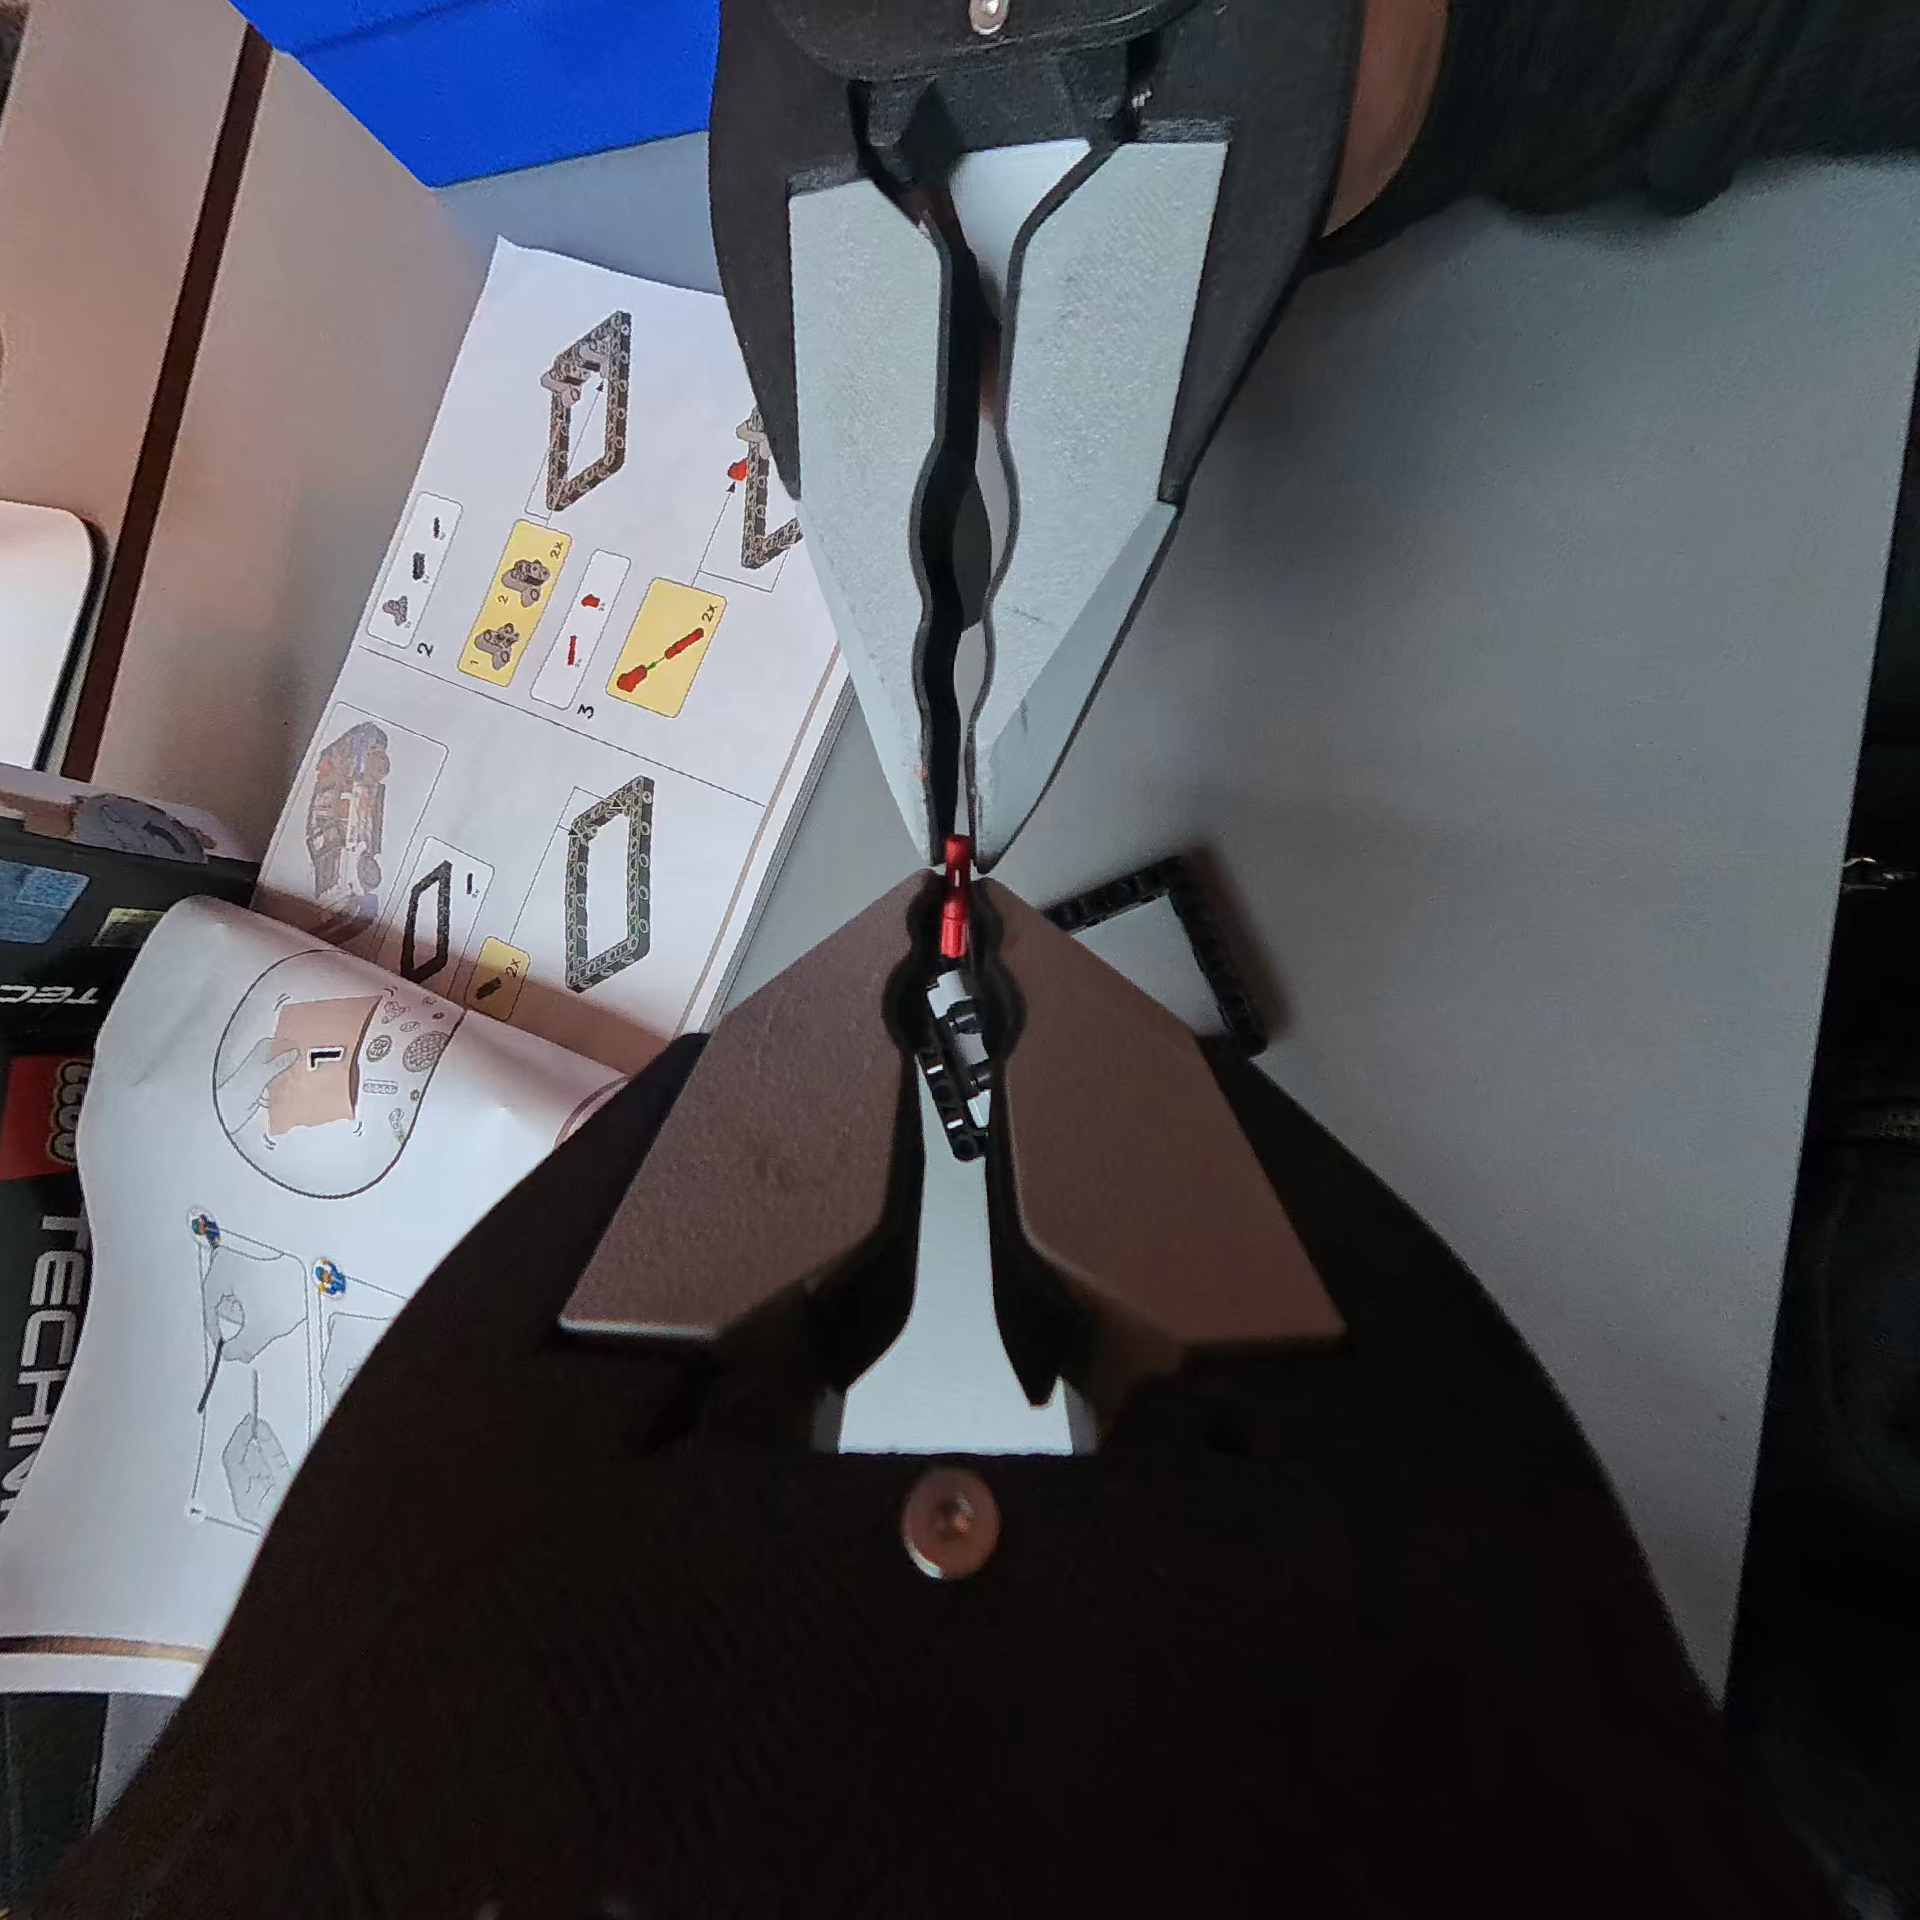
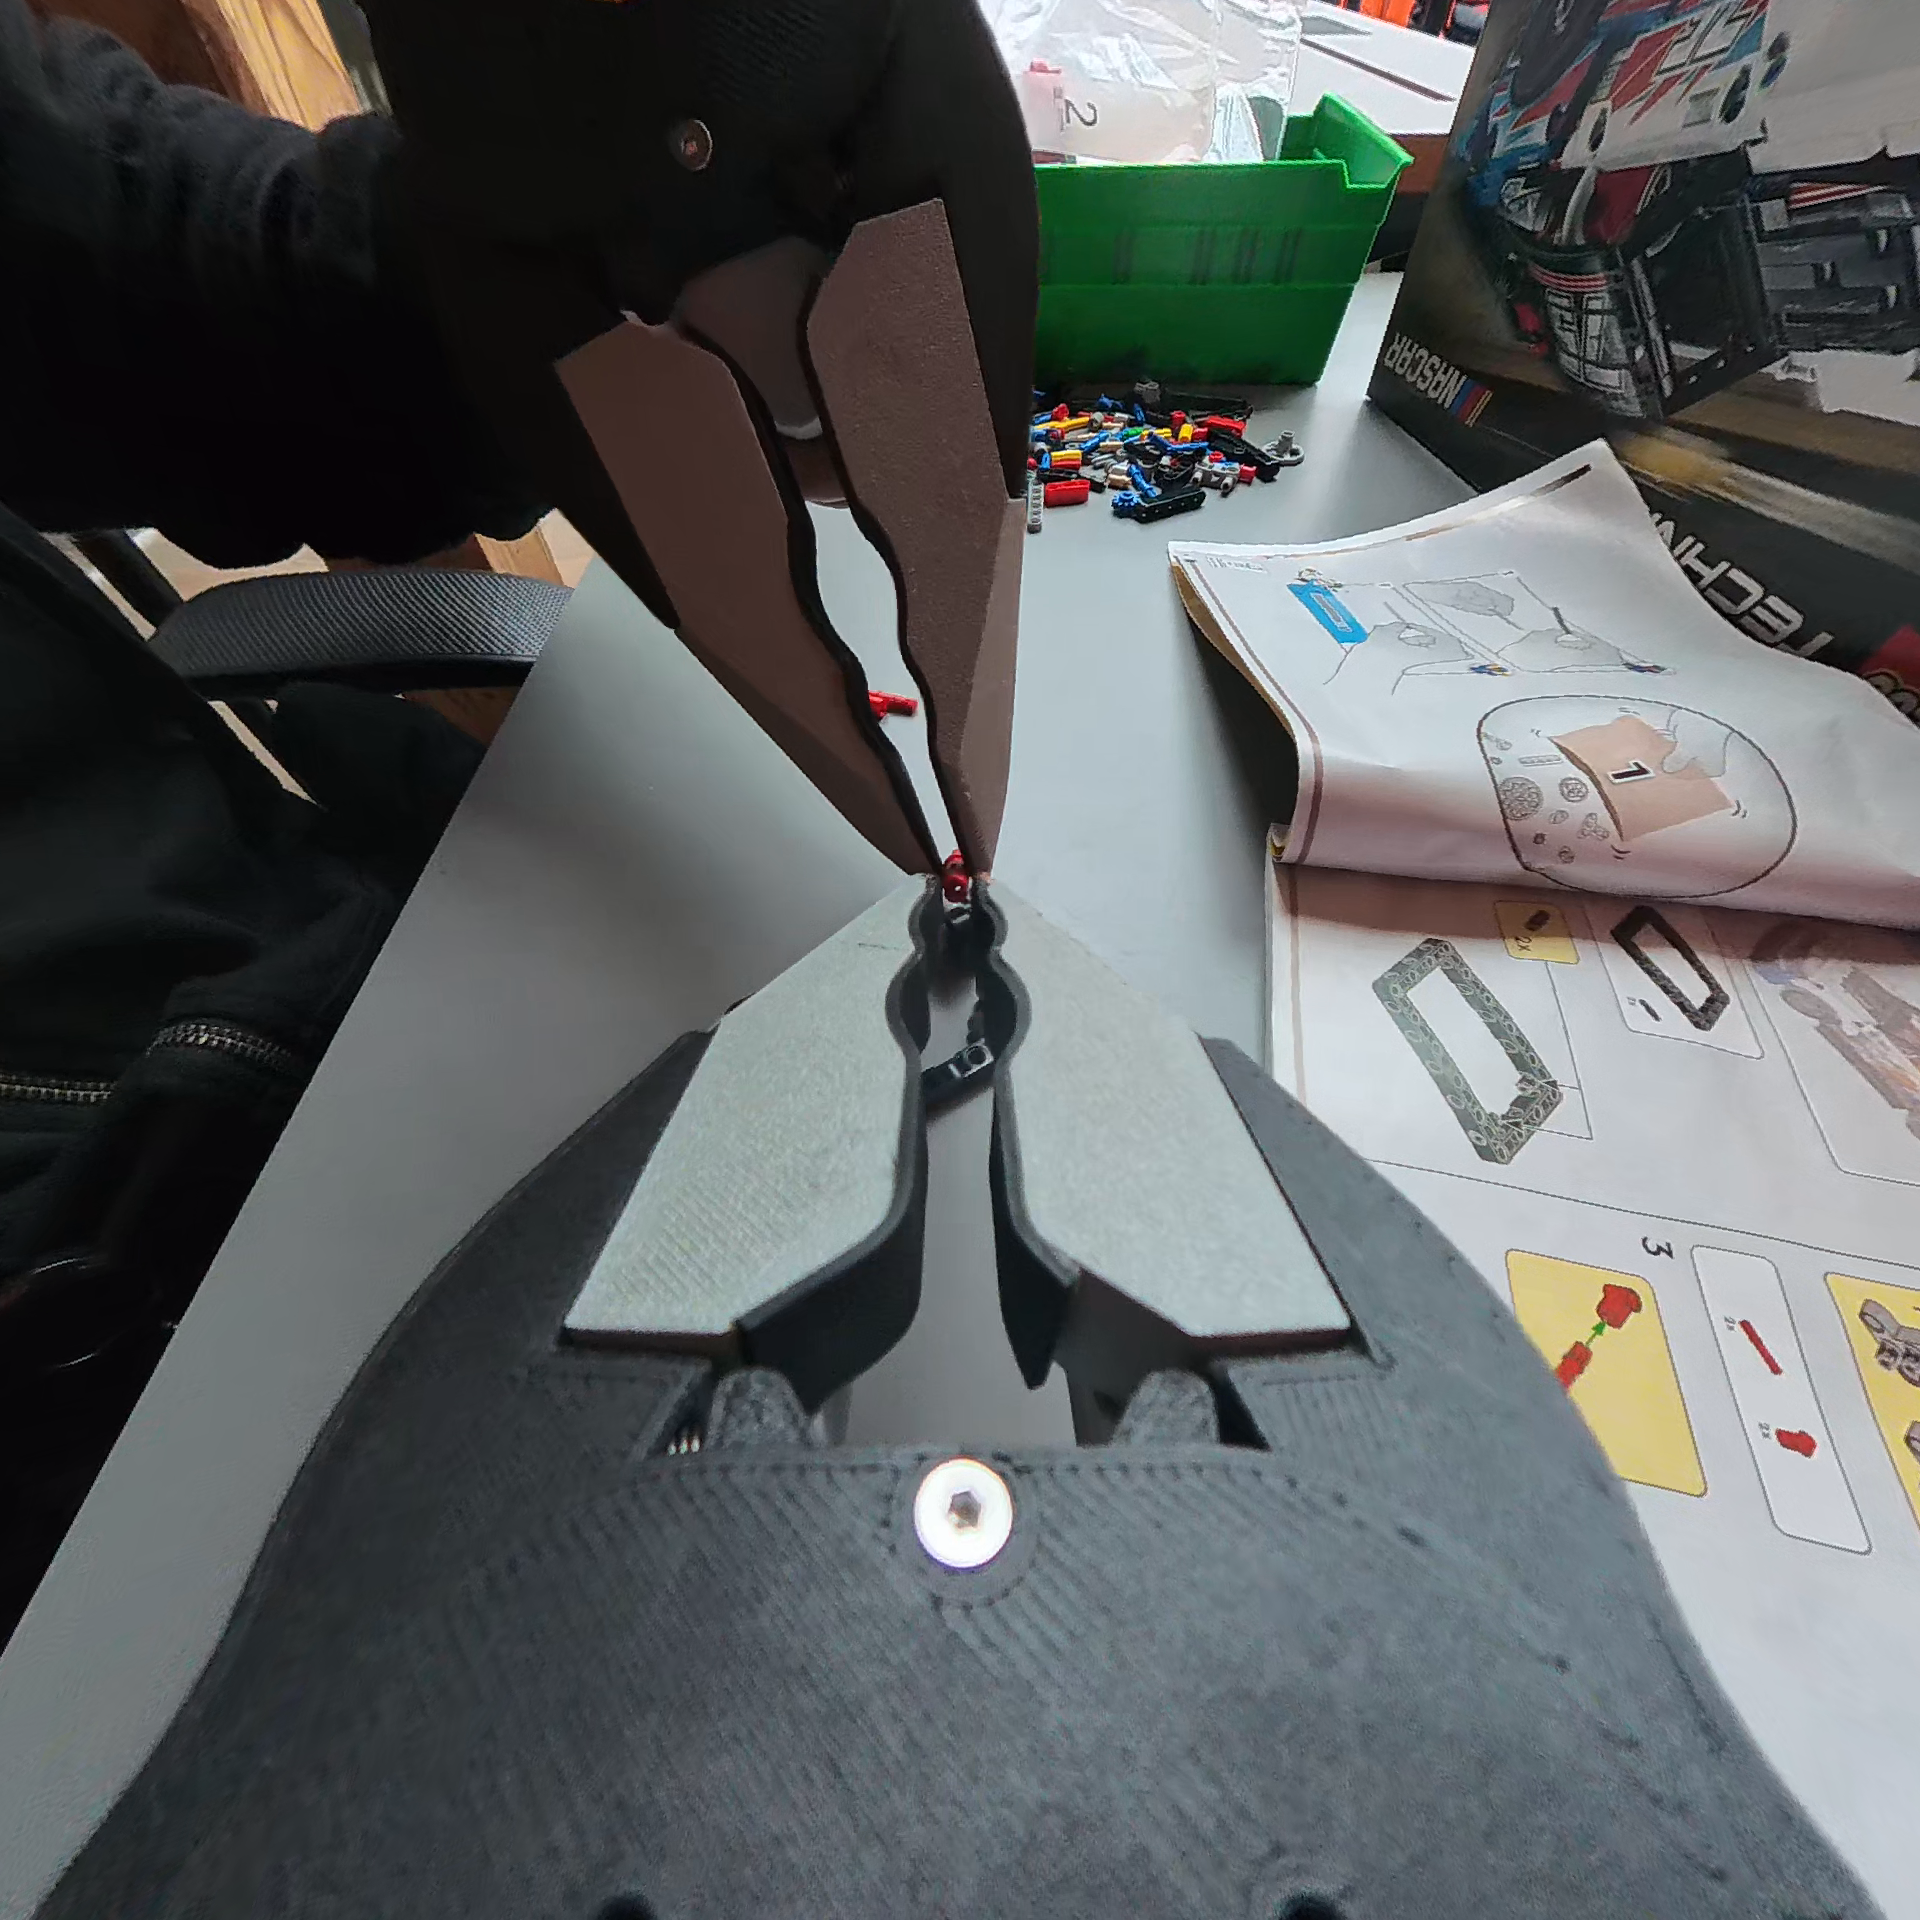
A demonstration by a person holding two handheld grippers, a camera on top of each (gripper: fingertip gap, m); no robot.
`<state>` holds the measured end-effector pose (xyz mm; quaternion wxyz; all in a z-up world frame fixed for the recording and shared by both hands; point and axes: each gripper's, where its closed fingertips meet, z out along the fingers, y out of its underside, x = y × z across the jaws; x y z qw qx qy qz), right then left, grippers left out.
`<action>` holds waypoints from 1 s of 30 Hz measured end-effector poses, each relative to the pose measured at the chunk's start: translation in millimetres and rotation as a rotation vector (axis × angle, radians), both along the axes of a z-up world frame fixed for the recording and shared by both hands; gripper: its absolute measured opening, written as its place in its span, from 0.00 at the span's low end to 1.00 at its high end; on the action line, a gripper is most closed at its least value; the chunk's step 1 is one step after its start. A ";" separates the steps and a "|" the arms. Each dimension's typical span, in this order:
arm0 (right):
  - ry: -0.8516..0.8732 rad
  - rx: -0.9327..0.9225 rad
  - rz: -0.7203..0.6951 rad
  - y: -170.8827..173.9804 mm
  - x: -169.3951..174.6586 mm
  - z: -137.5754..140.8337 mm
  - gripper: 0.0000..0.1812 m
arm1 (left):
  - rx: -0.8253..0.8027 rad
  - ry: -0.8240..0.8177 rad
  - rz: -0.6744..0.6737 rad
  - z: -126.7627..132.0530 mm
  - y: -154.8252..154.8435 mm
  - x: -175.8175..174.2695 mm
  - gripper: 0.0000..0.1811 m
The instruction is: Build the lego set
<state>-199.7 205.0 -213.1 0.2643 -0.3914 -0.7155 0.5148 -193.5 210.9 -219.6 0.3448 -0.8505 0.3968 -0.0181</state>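
1. The red pin (image 1: 954, 902) sits between the tips of both grippers, above the grey tabletop (image 1: 1507, 623); its ends are hidden by the fingers.
2. The left gripper (image 1: 951, 914), brown-faced, is closed on the pin.
3. The right gripper (image 2: 954, 914), grey-faced, meets it tip to tip and pinches the pin's other end.
4. The black frame (image 1: 1195, 935) lies under the tips, largely hidden.
5. The manual (image 2: 1558, 1039) lies open toward one edge, cut off.
6. The loose pieces (image 2: 1143, 447) before the green bin (image 2: 1195, 260) are too small to sort.

Black printed left gripper (image 1: 954, 883), brown jaws; right gripper (image 2: 954, 894) grey-jawed, silver screws
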 end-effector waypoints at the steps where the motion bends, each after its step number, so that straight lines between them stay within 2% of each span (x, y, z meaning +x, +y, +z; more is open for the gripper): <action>1: 0.008 0.002 0.001 -0.1 0.2 1.2 0.01 | -0.007 -0.001 0.001 -0.4 -0.2 0.2 0.01; 23: 0.034 0.089 -0.033 7.5 1.6 4.3 0.00 | 0.007 -0.069 0.024 8.0 6.9 2.4 0.01; 27: 0.014 0.165 -0.135 38.2 7.3 6.9 0.00 | -0.071 -0.152 0.054 2.9 11.0 1.6 0.09; 30: -0.062 0.255 -0.223 64.1 13.9 -1.5 0.00 | -0.188 -0.192 0.066 -16.0 17.3 7.8 0.12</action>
